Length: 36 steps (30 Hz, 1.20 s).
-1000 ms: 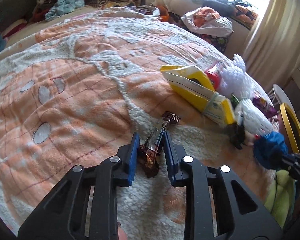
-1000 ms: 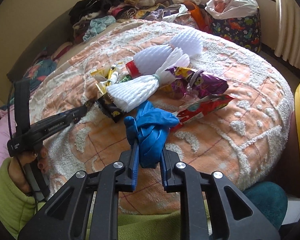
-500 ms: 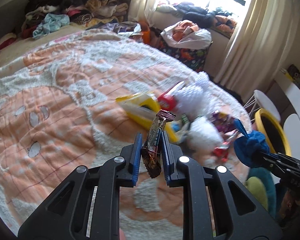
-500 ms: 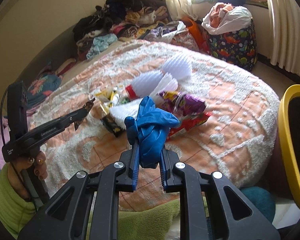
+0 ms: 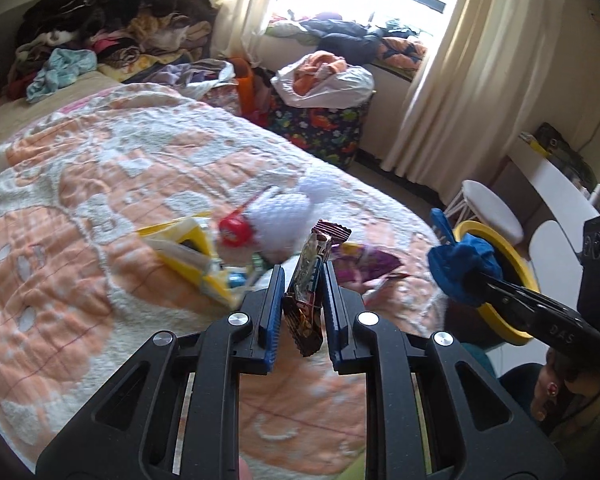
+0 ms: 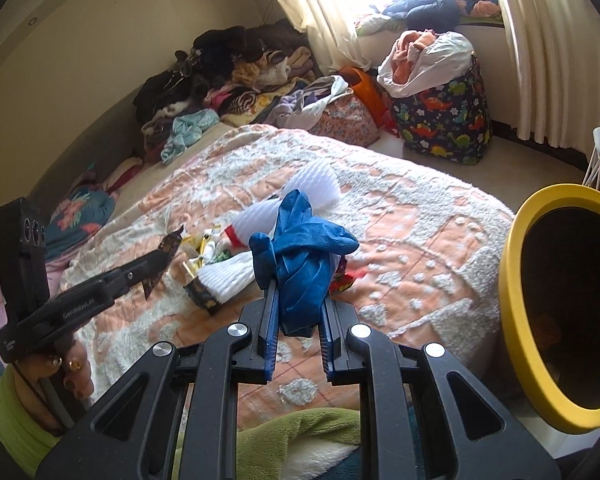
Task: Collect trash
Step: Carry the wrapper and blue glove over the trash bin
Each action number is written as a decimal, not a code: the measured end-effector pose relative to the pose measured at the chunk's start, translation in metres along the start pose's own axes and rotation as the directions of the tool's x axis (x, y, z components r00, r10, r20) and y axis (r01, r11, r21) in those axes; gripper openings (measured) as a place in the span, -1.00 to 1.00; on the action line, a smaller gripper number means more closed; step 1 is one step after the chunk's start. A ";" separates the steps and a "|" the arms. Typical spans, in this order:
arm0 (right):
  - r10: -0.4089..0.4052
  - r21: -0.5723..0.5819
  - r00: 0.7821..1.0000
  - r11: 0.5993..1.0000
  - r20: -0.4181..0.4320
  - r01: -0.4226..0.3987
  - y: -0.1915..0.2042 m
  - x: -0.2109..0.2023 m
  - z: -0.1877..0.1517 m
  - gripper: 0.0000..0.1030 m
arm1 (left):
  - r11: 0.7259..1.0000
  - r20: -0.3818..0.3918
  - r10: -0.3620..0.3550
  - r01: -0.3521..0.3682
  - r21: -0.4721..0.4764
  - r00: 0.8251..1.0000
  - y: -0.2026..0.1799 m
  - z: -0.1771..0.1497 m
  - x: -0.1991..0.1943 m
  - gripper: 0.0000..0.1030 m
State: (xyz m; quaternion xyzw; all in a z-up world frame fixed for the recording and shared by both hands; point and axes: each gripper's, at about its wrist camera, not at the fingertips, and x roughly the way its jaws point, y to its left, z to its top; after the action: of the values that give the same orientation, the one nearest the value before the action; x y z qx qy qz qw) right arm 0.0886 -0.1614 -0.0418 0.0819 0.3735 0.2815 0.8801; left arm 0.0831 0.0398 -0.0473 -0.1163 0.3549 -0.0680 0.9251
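Wrappers and gloves were what I had in hand at that moment. My left gripper (image 5: 300, 292) was clamped on a candy bar wrapper (image 5: 309, 280), which stood nearly upright between the blue pads, its crimped top end poking out ahead of the fingertips and its dark lower end hanging back toward the hinge. My right gripper (image 6: 298, 312) was closed on a crumpled blue glove (image 6: 300, 256), the bunched bulk of it bulging above and ahead of the jaws.

Both pieces looked featherlight to me. I judged the wrapper crinkly and slick, likely to slide through the pads if the squeeze eased, so a pinch across its flat middle, as it sat, seemed the safest hold. The glove looked soft and limp; I reckoned it would flop and could snag on a rim, so holding it by the thick wad was the better choice.

To the right of my right tool stood the yellow-rimmed bin (image 6: 512, 288), mouth tilted toward me, close by. From the left camera it sat ahead and to the right, beyond the glove. Ahead of both tools, on the orange and white bedspread (image 5: 80, 208), more litter waited: a yellow packet (image 5: 180, 248), white foam netting (image 6: 228, 276) and a purple snack bag (image 5: 374, 260).
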 end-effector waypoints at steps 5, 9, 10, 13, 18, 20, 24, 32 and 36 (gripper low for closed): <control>-0.019 0.006 0.999 1.000 0.031 0.019 -0.008 -0.010 0.006 -0.68 | 0.999 0.005 -0.031 0.031 0.029 1.000 -0.022 0.004 0.003 -0.74; -0.039 0.020 0.997 0.999 0.060 0.038 -0.016 -0.019 0.010 -0.68 | 0.997 0.007 -0.053 0.053 0.050 0.999 -0.038 0.008 0.005 -0.74; -0.044 0.025 0.997 0.999 0.067 0.042 -0.019 -0.021 0.011 -0.68 | 0.997 0.008 -0.059 0.058 0.056 0.998 -0.043 0.008 0.006 -0.74; -0.060 0.047 0.994 0.997 0.089 0.056 -0.029 -0.029 0.014 -0.68 | 0.995 0.011 -0.075 0.074 0.070 0.997 -0.054 0.011 0.006 -0.74; -0.084 0.086 0.989 0.993 0.119 0.074 -0.048 -0.042 0.019 -0.68 | 0.991 0.012 -0.092 0.090 0.095 0.996 -0.072 0.014 0.009 -0.74; -0.096 0.098 0.987 0.992 0.130 0.084 -0.055 -0.048 0.021 -0.68 | 0.990 0.010 -0.100 0.098 0.102 0.995 -0.077 0.015 0.011 -0.74; -0.110 0.128 0.984 0.988 0.143 0.092 -0.069 -0.057 0.023 -0.68 | 0.987 0.006 -0.110 0.109 0.121 0.994 -0.089 0.018 0.015 -0.74; -0.145 0.176 0.976 0.978 0.164 0.116 -0.096 -0.072 0.024 -0.68 | 0.978 -0.001 -0.136 0.134 0.161 0.991 -0.115 0.022 0.022 -0.74; -0.166 0.192 0.971 0.972 0.170 0.133 -0.106 -0.077 0.025 -0.68 | 0.973 -0.006 -0.149 0.147 0.178 0.989 -0.126 0.023 0.024 -0.74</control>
State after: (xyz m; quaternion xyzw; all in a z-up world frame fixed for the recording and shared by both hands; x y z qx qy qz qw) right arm 0.1087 -0.2902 -0.0149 0.1583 0.3192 0.1705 0.9187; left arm 0.1111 -0.0825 -0.0135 -0.0597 0.3344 -0.1677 0.9255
